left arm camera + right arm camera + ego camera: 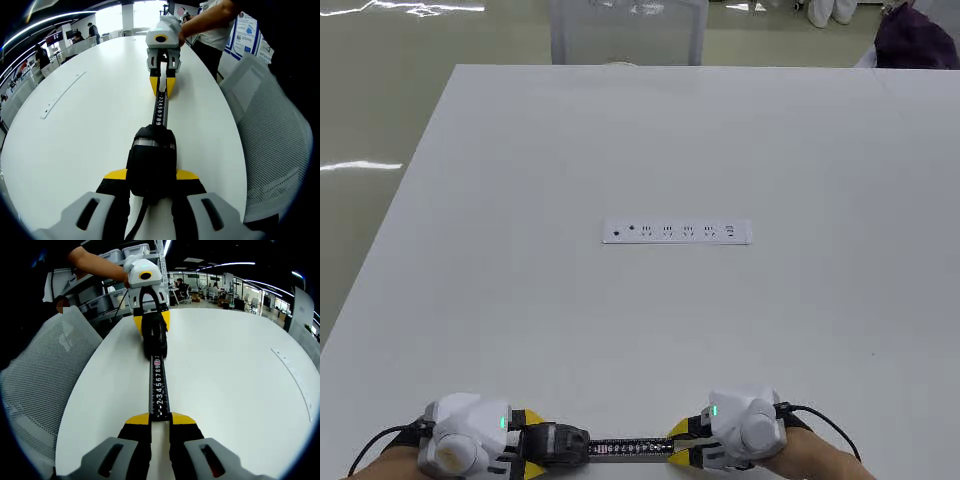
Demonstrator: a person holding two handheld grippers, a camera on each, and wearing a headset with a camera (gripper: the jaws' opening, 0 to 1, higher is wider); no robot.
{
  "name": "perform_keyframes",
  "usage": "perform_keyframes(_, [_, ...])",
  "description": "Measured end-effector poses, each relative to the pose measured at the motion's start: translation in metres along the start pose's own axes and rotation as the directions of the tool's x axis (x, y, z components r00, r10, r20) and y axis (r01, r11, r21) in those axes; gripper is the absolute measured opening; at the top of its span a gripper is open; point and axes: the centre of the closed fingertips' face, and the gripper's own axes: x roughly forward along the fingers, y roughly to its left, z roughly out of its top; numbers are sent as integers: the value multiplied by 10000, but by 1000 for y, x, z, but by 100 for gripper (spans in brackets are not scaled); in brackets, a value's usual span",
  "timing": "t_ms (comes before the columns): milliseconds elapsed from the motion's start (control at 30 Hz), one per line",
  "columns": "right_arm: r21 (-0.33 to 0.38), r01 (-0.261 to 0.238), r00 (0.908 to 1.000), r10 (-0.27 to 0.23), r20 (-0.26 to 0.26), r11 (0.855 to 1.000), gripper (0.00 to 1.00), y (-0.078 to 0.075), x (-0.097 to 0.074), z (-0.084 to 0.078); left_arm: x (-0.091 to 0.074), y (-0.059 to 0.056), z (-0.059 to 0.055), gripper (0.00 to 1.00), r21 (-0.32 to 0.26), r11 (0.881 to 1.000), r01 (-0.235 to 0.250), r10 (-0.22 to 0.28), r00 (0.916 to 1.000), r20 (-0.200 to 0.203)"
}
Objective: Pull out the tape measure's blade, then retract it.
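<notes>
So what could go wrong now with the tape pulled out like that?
The blade is stretched between the right gripper and the case in the left gripper. If the right jaws slip, it may snap back fast. It lies near the edge of the table, so a dropped case might fall off.

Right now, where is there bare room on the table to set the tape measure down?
Bare table lies between the power strip and the tape measure, beyond the strip to the far edge, and at both sides. Crowded: the near edge, where left gripper and right gripper hold it drawn out.
</notes>
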Motion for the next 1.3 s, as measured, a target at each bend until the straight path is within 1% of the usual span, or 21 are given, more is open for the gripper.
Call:
perform_keyframes(467, [26,44,10000,-44,-28,10000,10,-1,-8,-8,1,0,0,27,-10,10000,25,-25,10000,-96])
perform_keyframes(867, [-115,57,9999,-58,-91,9999,10,-2,-17,-15,1,-1,1,27,-10,10000,37,-38,9999,-162])
perform_keyframes(1300, [-40,88,9998,-89,-151,10000,10,-2,-24,-21,1,-1,2,28,-9,10000,26,-26,9998,-174])
